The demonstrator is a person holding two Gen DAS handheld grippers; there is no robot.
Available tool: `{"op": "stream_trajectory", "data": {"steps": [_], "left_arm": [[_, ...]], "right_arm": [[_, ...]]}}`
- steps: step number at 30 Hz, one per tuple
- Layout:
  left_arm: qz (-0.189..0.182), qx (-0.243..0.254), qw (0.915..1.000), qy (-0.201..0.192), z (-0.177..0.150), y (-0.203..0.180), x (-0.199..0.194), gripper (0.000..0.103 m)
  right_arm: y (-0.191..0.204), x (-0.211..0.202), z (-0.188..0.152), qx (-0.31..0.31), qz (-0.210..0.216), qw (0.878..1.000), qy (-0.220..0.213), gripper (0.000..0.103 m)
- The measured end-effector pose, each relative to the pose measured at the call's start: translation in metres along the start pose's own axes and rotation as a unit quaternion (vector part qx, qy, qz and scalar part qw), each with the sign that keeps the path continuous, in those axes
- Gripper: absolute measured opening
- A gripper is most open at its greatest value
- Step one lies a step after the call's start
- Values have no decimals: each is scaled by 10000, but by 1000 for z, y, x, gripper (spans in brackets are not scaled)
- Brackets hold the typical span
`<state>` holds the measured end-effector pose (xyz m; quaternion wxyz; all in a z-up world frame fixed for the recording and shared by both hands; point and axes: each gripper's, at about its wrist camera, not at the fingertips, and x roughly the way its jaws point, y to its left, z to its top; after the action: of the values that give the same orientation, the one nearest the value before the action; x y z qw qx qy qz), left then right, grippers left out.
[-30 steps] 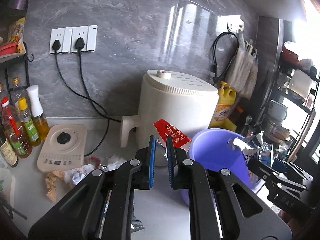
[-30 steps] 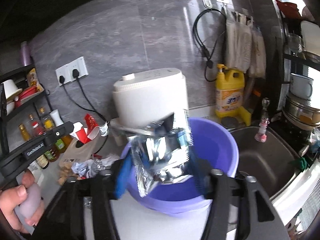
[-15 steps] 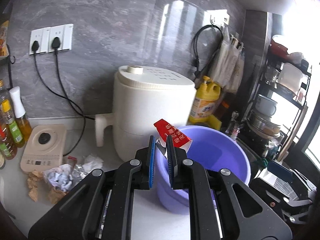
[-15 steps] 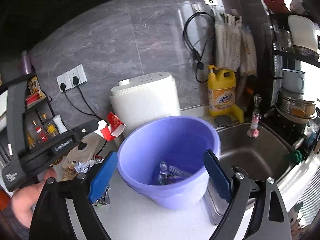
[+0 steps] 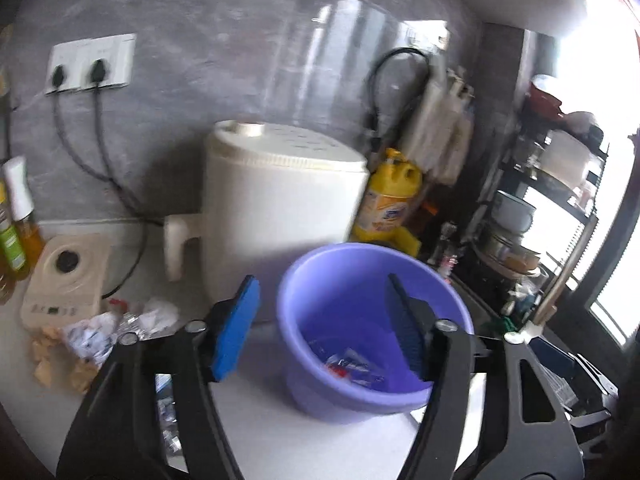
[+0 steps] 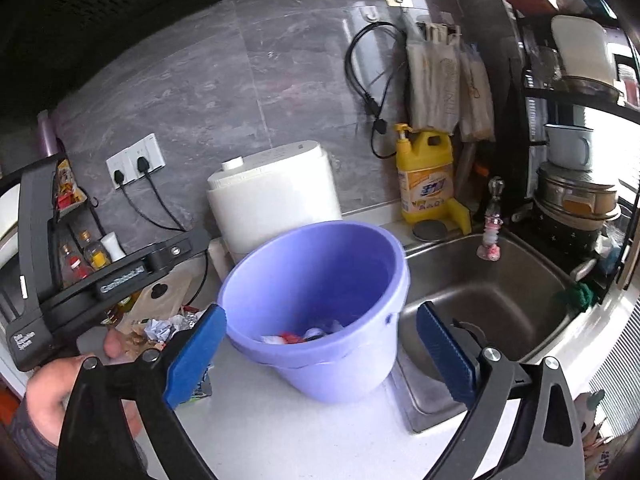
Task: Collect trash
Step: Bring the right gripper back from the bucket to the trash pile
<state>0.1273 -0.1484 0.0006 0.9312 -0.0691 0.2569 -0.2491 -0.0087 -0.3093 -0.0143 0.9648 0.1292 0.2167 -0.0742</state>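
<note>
A purple bucket stands on the white counter beside the sink. Red and silver wrappers lie at its bottom. My left gripper hangs over the bucket's near rim; its jaws are opening, with nothing pressed between the blue pads. My right gripper faces the bucket from the front. Its jaws are opening wide on either side of the bucket without touching it. A pile of crumpled paper and foil lies on the counter to the left.
A white appliance stands behind the bucket, and a steel sink opens to its right. A yellow detergent bottle, a cream cooker pad, oil bottles and a dish rack line the edges. A hand holds the left gripper.
The left gripper opened and its red wrapper fell into the bucket. The right gripper let its silver bag drop in, then spread wider. Both drew slightly nearer the bucket.
</note>
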Motion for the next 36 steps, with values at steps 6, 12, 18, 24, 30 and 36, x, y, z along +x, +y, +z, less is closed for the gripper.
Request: {"op": "stream_trajectory", "data": {"steps": [6,12,18,24,30,36], "left_arm": [[454,-79,9989,-16,-11,30,-28,85],[909,-209,9952,-289,-19,54,-59,92],[1414,-317,9884,-451,-24,75,-85,93],[1753,-364,9828,-460,-35,92,-103,93],[2017,-534,9770,-436,-51,113,-119,94],[2238,-749,9714,-279,-72,137,-124,93]], "right_arm": [[22,13,-6,-162,254,9995,-27,95],[45,24,-7,-289,299,9991,-76,95],[71,28,-12,-579,533,9968,-138,95],[92,34,-19,-667,883,9939,0,95],[110,39,-29,-693,1251,9896,150,95],[122,49,-44,-757,1283,9879,422,95]]}}
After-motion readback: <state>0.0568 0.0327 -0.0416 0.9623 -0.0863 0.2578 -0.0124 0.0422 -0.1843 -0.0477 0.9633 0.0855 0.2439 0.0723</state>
